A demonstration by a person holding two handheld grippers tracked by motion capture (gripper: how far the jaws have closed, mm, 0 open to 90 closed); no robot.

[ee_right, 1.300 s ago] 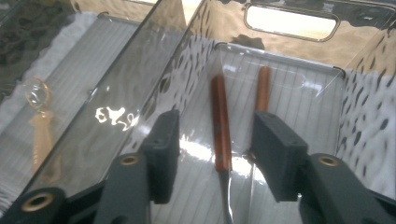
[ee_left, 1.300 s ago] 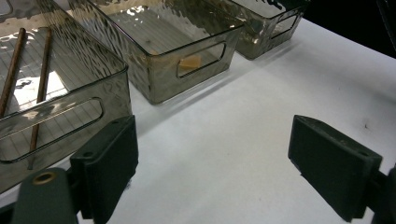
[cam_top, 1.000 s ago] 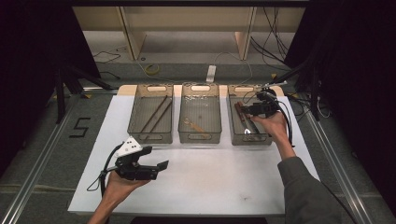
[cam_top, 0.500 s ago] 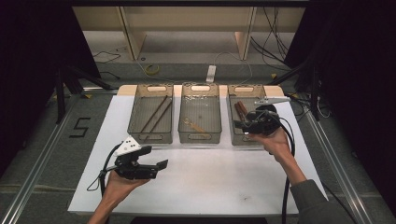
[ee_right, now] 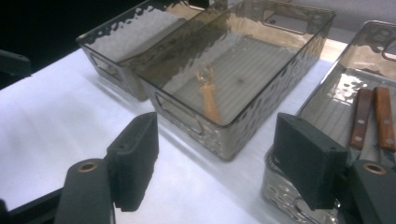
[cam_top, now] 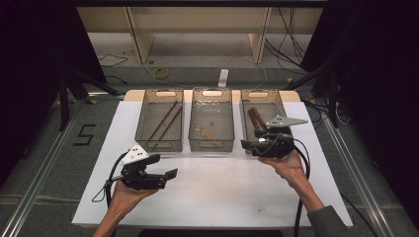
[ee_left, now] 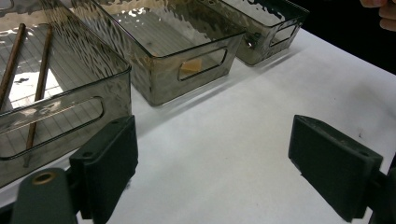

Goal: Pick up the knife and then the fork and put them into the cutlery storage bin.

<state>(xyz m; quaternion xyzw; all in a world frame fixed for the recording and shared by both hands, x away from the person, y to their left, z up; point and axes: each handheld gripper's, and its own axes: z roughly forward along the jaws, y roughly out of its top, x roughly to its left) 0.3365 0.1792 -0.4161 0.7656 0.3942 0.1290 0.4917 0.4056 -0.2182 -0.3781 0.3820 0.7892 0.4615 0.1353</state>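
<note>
Withdrawing empty, spread jaws that have just been opening, the right gripper (cam_top: 245,144) is leaving the smoky plastic right bin (cam_top: 245,116) holding brown-handled knives (cam_top: 256,118); next comes another pickup, while the left gripper (cam_top: 172,174) is waiting, jaws spread.

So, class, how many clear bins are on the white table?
3, in a row at the table's far side: the left bin with two sticks, the middle bin, and the right bin, partly behind the right gripper.
</note>
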